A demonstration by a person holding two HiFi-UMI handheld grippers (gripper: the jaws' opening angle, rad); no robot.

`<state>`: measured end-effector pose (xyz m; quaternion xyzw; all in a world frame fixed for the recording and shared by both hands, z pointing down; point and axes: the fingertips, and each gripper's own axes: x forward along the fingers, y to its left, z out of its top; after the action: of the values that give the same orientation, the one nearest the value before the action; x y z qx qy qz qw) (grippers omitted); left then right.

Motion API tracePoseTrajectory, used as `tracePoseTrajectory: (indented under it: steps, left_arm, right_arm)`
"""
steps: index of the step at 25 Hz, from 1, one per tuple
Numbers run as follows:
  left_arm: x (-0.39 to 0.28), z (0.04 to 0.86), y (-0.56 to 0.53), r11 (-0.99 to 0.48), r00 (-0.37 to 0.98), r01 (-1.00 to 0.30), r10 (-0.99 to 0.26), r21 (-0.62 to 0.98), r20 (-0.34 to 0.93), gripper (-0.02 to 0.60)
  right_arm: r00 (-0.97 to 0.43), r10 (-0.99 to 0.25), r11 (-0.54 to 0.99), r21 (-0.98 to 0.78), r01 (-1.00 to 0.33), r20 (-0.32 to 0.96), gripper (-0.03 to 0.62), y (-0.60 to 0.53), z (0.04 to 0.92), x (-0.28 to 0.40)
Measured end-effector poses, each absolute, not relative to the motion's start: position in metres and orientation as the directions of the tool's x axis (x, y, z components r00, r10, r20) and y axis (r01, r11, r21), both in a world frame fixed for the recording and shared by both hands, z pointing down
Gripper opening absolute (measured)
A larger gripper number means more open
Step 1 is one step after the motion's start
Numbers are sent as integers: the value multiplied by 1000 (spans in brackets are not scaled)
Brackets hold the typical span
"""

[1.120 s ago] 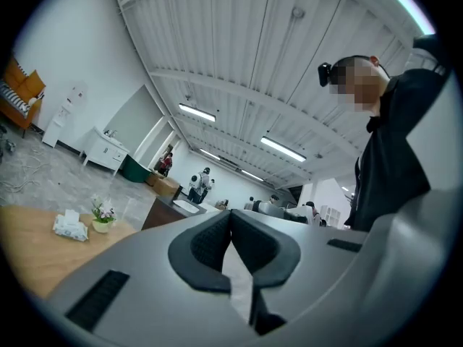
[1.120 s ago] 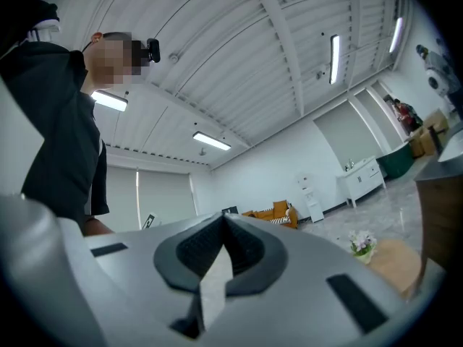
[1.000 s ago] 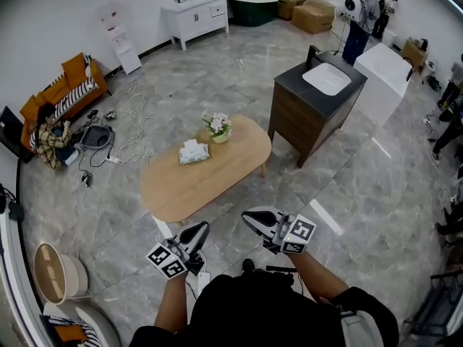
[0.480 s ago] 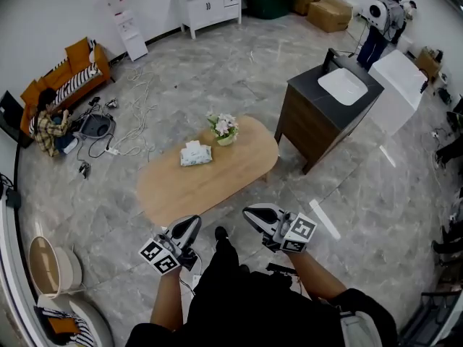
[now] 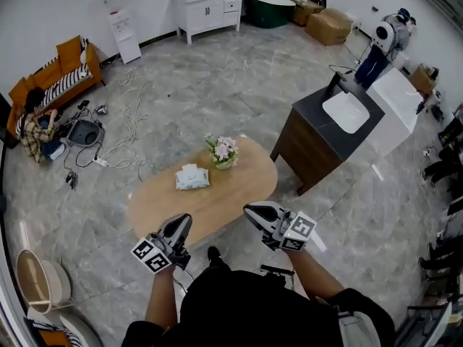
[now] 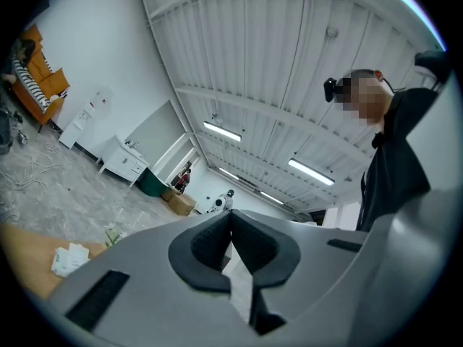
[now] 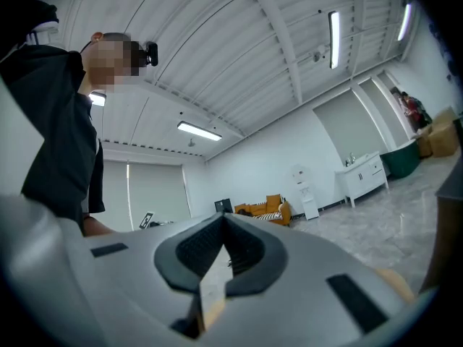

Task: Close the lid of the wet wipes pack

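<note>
The wet wipes pack (image 5: 192,177), pale green with white on top, lies on the oval wooden table (image 5: 235,194) beside a small pot of flowers (image 5: 223,151). It is too small to tell how its lid stands. My left gripper (image 5: 184,220) and right gripper (image 5: 248,210) are held close to my body at the table's near edge, well short of the pack. Both are shut with nothing between the jaws. The left gripper view shows the left gripper (image 6: 230,217) tilted up, with the pack (image 6: 70,259) low at the left. The right gripper (image 7: 221,221) points at the ceiling.
A dark vanity with a white basin (image 5: 334,125) stands right of the table. Cables (image 5: 119,132) trail over the marble floor at the left, near an orange sofa (image 5: 54,71) and a seated person (image 5: 32,125). A white cabinet (image 5: 206,9) lines the far wall.
I have stepped closer to the table, so its near edge now reaches my grippers. Both grippers stay shut and held in front of my body.
</note>
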<state>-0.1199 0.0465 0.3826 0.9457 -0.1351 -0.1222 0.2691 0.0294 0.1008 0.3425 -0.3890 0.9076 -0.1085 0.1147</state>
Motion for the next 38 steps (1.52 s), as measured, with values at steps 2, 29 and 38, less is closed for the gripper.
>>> tracePoseTrajectory:
  steps: [2,29,38]
  left_arm:
    - [-119,381,17,-816,932,-174,-318,551,-176,15]
    - [-98,462,-213,-697,798,-569,-596,436,89,15]
    - [-98,533,-280,-710,788,-615,-538,343,298,17]
  right_arm:
    - [-665,-738,667,-270,-695,-113,11,71,340,32]
    - [-898,-433,842,-322,-433,77,35,-212,474,62]
    - [-914,-382,814,-417,-404,140,88,-285,562,58]
